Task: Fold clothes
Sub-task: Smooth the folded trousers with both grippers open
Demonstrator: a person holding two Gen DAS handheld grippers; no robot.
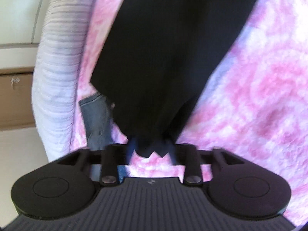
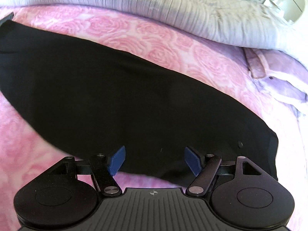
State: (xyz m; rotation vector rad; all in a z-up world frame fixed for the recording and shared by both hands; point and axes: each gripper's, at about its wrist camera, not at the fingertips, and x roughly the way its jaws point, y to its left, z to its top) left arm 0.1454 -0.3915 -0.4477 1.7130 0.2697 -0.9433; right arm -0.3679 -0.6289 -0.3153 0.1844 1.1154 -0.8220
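Observation:
A black garment (image 1: 163, 57) lies stretched over a pink rose-patterned blanket (image 1: 259, 96). My left gripper (image 1: 151, 148) is shut on a bunched corner of the black garment, which hangs from its blue pads and hides them. In the right wrist view the black garment (image 2: 125, 100) spreads flat across the pink blanket (image 2: 154, 38). My right gripper (image 2: 154, 160) is open, its blue pads (image 2: 117, 159) apart just above the garment's near edge, holding nothing.
A ribbed white-lilac cover (image 1: 55, 77) runs along the bed's edge and also shows in the right wrist view (image 2: 173, 5). A grey denim piece (image 1: 96, 119) lies beside the black garment. A lilac shirt (image 2: 273, 80) lies at the right. Cupboards (image 1: 17, 19) stand beyond.

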